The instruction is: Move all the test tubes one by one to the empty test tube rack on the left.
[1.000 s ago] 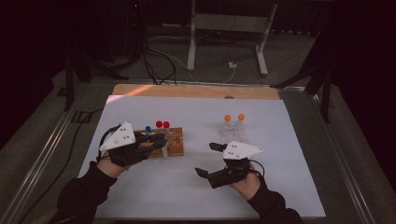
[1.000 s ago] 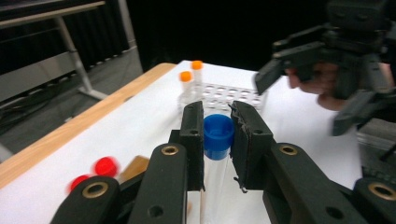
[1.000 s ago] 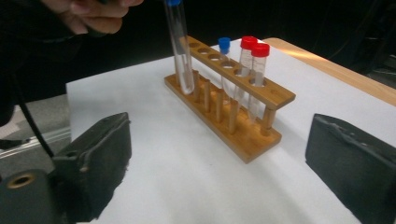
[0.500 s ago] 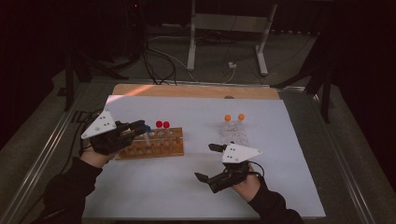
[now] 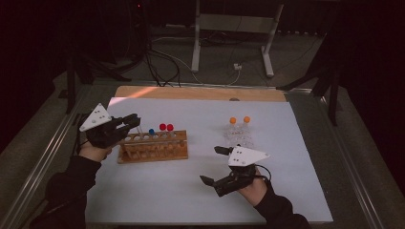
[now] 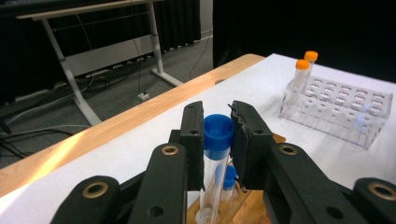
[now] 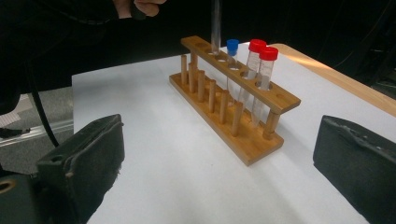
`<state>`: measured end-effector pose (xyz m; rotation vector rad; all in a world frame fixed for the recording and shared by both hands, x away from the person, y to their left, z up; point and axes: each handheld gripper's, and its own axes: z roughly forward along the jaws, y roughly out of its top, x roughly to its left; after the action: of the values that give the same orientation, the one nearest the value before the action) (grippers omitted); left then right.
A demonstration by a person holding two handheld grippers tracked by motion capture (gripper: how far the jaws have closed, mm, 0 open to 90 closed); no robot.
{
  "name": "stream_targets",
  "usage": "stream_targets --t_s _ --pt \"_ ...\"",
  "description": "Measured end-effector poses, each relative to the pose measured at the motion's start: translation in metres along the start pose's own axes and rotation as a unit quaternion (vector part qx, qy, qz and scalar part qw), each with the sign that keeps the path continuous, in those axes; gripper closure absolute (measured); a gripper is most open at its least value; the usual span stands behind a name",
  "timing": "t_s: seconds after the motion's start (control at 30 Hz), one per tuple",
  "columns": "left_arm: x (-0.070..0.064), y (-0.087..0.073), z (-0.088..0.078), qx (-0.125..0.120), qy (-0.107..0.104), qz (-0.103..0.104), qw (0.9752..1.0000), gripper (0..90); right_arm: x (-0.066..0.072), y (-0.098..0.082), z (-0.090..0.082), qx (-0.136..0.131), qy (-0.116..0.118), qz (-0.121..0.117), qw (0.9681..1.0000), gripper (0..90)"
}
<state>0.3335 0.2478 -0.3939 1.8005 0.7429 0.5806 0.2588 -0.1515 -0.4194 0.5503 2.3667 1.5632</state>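
Note:
My left gripper (image 5: 133, 122) (image 6: 218, 135) is shut on a clear tube with a blue cap (image 6: 218, 133), held upright. The tube's glass (image 7: 215, 23) reaches down to a hole near the left end of the wooden rack (image 5: 153, 147) (image 7: 233, 93). In the rack stand another blue-capped tube (image 5: 151, 131) (image 7: 232, 46) and two red-capped tubes (image 5: 166, 127) (image 7: 262, 49). My right gripper (image 5: 211, 165) (image 7: 219, 158) lies low over the white sheet, right of the rack. It is open with nothing between its jaws.
A clear plastic rack (image 5: 239, 136) (image 6: 341, 109) holds two orange-capped tubes (image 5: 239, 120) (image 6: 306, 61) at the back right of the white sheet (image 5: 191, 191). A wooden table edge (image 5: 200, 93) runs along the far side. A metal rail (image 5: 43, 162) borders the left.
My left gripper has moved left along the wooden rack to its left end, still shut on the tube. The right gripper has stayed where it was.

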Motion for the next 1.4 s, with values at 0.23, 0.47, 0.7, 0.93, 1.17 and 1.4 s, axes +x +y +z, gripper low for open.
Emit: stream_targets --t_s 0.23,0.47,0.7,0.93,1.17,1.4 --pt "0.001 -0.006 0.010 0.005 -0.002 -0.005 1.0000 76.9 -0.001 -0.001 0.000 0.004 -0.002 0.001 1.0000 1.9" --pt "0.001 -0.018 0.018 0.015 -0.004 -0.017 0.9997 76.9 -0.001 -0.002 -0.001 0.005 -0.003 0.002 1.0000 1.9" --pt "0.000 -0.034 0.026 0.028 -0.008 -0.030 0.9991 76.8 -0.001 -0.002 0.000 0.008 -0.004 0.002 1.0000 2.0" --pt "-0.003 -0.043 0.033 0.038 -0.007 -0.033 0.9987 76.8 -0.002 -0.002 -0.001 0.008 -0.002 0.005 1.0000 2.0" --pt "-0.005 -0.049 0.037 0.047 -0.003 -0.032 0.9984 76.8 -0.001 -0.003 -0.001 0.008 0.000 0.002 1.0000 2.0" --pt "-0.004 -0.055 0.037 0.042 -0.002 -0.039 0.9983 76.6 -0.001 -0.002 -0.001 0.008 0.001 0.003 1.0000 2.0"
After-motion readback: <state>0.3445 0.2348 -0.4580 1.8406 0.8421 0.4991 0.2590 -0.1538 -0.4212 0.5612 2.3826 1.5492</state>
